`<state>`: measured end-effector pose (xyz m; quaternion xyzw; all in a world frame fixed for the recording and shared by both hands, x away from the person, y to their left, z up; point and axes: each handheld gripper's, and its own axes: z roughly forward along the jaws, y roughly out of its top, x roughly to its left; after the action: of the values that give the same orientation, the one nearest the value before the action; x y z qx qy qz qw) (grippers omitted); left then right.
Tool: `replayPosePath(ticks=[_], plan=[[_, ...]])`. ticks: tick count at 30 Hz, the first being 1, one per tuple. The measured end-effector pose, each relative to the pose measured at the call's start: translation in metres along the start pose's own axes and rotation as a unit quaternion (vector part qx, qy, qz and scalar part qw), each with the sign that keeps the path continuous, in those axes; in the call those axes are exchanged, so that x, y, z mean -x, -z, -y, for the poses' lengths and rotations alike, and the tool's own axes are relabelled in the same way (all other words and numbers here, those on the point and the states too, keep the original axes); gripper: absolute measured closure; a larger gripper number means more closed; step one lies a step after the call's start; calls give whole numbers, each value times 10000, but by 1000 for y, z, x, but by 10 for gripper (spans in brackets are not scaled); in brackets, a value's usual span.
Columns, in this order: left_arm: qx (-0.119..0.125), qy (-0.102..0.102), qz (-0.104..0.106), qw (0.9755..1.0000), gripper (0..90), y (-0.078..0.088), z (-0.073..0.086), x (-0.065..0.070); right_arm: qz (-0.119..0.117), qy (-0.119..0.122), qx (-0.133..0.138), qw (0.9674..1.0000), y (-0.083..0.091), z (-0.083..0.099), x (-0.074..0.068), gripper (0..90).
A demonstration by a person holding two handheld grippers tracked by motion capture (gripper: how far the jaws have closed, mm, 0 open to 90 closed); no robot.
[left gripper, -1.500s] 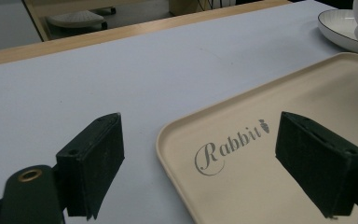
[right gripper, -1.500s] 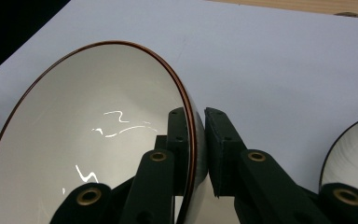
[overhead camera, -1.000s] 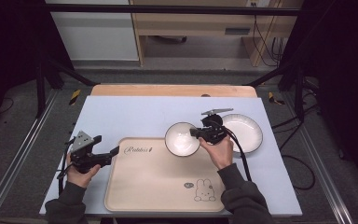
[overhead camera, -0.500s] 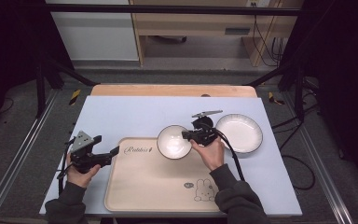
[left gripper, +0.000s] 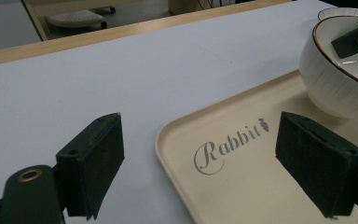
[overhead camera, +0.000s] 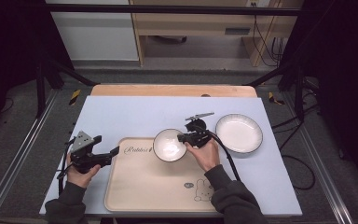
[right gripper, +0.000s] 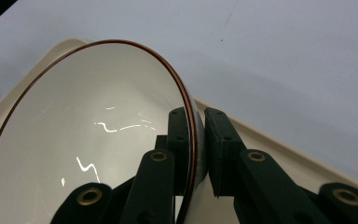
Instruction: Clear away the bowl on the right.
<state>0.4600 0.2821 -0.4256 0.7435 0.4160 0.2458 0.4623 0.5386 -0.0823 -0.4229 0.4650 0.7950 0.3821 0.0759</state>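
A white bowl (overhead camera: 169, 145) with a dark rim hangs over the far edge of the beige tray (overhead camera: 140, 186). My right gripper (overhead camera: 182, 138) is shut on the bowl's right rim, one jaw inside and one outside, as the right gripper view shows at the bowl (right gripper: 84, 135). My left gripper (overhead camera: 115, 151) stands open at the tray's left far corner. In the left gripper view its jaws straddle the tray's rim (left gripper: 168, 144), with the "Rabbit" lettering between them and the bowl (left gripper: 340, 84) at the right. Nothing is held by the left gripper (left gripper: 200, 168).
A white plate (overhead camera: 238, 133) lies on the pale blue mat (overhead camera: 130, 112) to the right of the bowl. A rabbit drawing (overhead camera: 204, 191) marks the tray's near right corner. The wooden table edge (overhead camera: 168, 90) runs along the back.
My right gripper has carried the bowl leftward and down, from beside the plate to above the tray's far edge. The left gripper has stayed where it was.
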Motion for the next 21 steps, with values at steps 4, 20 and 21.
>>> replayPosePath(ticks=[4, 20, 21], plan=[[0, -9, -5, 10000, 150, 0, 0, 0, 18, 6, -55, 10000, -5, 1, -1, 814], [-7, -11, 5, 10000, 150, 0, 0, 0, -73, -19, -185, 9998, -16, 4, -3, 813], [-10, -13, 5, 10000, 150, 0, 0, 0, -71, -19, -202, 9998, -17, 5, -3, 813]])
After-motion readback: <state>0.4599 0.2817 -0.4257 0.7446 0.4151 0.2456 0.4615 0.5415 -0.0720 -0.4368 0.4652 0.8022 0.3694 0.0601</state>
